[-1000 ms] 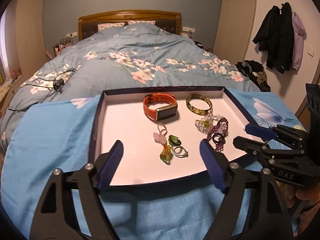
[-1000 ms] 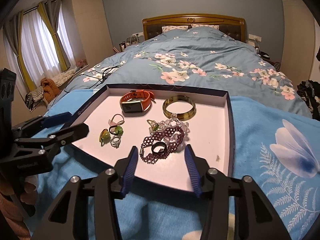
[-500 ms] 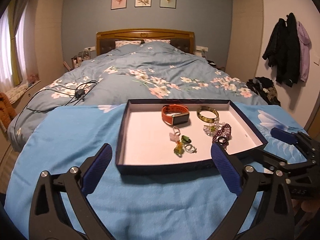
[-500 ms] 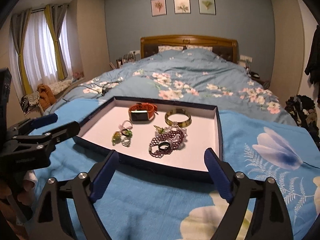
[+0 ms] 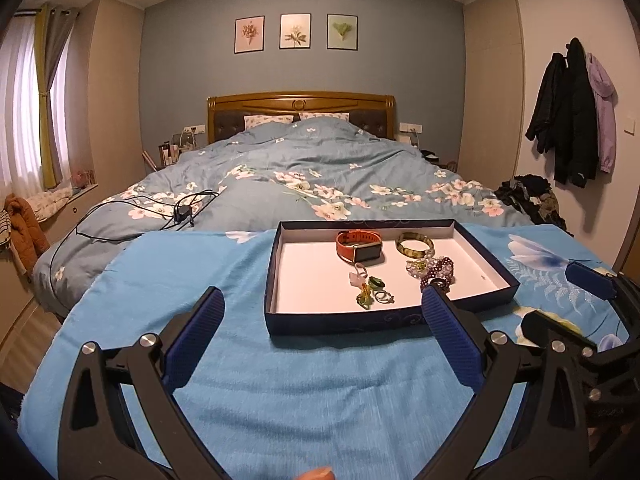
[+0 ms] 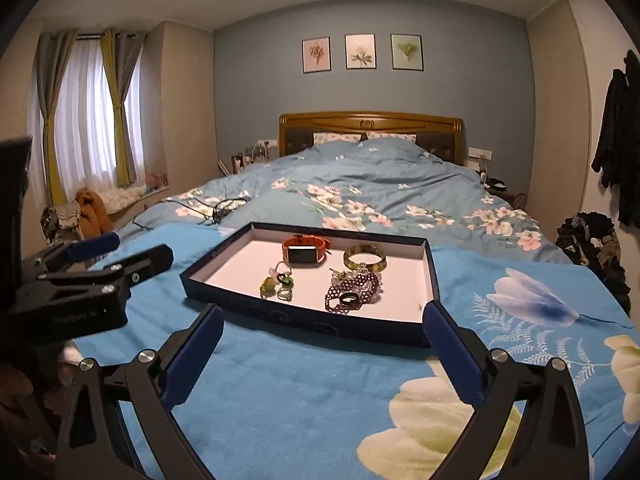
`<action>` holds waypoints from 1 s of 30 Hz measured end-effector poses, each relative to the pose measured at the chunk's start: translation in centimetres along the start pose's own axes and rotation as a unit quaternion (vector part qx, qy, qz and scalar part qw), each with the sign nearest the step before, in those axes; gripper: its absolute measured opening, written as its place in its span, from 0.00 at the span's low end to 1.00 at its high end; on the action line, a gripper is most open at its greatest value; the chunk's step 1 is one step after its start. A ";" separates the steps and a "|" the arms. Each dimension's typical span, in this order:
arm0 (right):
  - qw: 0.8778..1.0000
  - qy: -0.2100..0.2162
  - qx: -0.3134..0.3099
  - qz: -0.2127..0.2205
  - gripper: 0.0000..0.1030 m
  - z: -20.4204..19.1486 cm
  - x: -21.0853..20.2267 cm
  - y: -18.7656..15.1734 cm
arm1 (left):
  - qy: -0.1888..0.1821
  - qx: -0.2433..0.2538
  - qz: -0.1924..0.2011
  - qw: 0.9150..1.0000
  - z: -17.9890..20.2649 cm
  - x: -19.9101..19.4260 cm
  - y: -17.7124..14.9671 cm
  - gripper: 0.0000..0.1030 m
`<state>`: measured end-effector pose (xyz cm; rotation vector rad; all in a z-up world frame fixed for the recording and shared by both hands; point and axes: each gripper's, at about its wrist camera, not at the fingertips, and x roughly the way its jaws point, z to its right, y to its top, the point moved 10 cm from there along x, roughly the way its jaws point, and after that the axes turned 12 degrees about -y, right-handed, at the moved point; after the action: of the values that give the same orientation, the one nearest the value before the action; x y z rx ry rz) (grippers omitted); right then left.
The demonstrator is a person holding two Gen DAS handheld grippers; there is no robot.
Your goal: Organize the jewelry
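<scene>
Both your tools gape empty; beaded bracelet (image 6: 354, 286) lies ahead of right tool (image 6: 322, 354) (nearer than left tool (image 5: 322, 338)).

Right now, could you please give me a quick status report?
Both hand-held grippers, left and right, open and empty. Jewelry lies in the tray. Nothing between grippers and tray.
</scene>
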<state>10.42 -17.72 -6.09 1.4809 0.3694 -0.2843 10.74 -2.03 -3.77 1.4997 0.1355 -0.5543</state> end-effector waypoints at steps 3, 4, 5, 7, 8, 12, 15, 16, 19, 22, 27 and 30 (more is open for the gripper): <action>1.000 0.001 0.003 0.001 0.94 -0.1 -0.2 -0.1 | 0.000 -0.001 0.003 1.000 0.0 -0.7 -0.2 0.94; 1.000 0.000 0.004 0.000 0.94 -0.1 -0.3 -0.2 | 0.000 -0.003 0.004 1.000 0.0 -0.8 -0.3 0.94; 1.000 -0.001 0.006 0.001 0.94 0.0 -0.4 -0.2 | -0.001 -0.004 0.006 1.000 0.0 -1.0 -0.4 0.94; 1.000 0.002 0.009 0.001 0.94 -0.1 -0.6 -0.3 | 0.000 -0.003 0.009 1.000 0.1 -1.3 -0.4 0.94; 1.000 0.001 0.013 0.005 0.94 0.0 -0.8 -0.3 | 0.000 -0.002 0.013 1.000 0.2 -1.4 -0.3 0.94; 1.000 0.002 0.016 0.012 0.94 0.0 -1.3 -0.2 | 0.004 0.000 0.030 1.000 0.3 -2.2 0.0 0.94; 1.000 0.001 0.022 0.020 0.94 0.1 -1.8 0.2 | 0.006 0.001 0.037 0.999 0.3 -2.6 0.0 0.94; 0.999 0.001 0.024 0.024 0.94 0.2 -2.0 0.3 | 0.006 0.001 0.042 0.999 0.3 -2.8 -0.1 0.94; 0.999 0.001 0.028 0.030 0.94 0.3 -2.4 0.6 | 0.005 0.006 0.051 0.999 0.7 -3.3 0.0 0.94; 0.999 0.002 0.032 0.033 0.94 0.5 -2.6 0.7 | 0.005 0.013 0.057 0.998 0.9 -3.7 0.2 0.94; 0.999 0.001 0.033 0.038 0.94 0.6 -2.9 0.9 | 0.007 0.014 0.062 0.998 1.0 -4.0 0.3 0.94; 0.999 0.002 0.033 0.040 0.94 0.5 -2.9 1.1 | 0.007 0.014 0.064 0.998 0.9 -4.1 0.4 0.94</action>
<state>8.20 -18.30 -3.90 1.5576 0.3060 -0.2326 7.13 -1.86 -1.67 1.5286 0.0421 -0.4444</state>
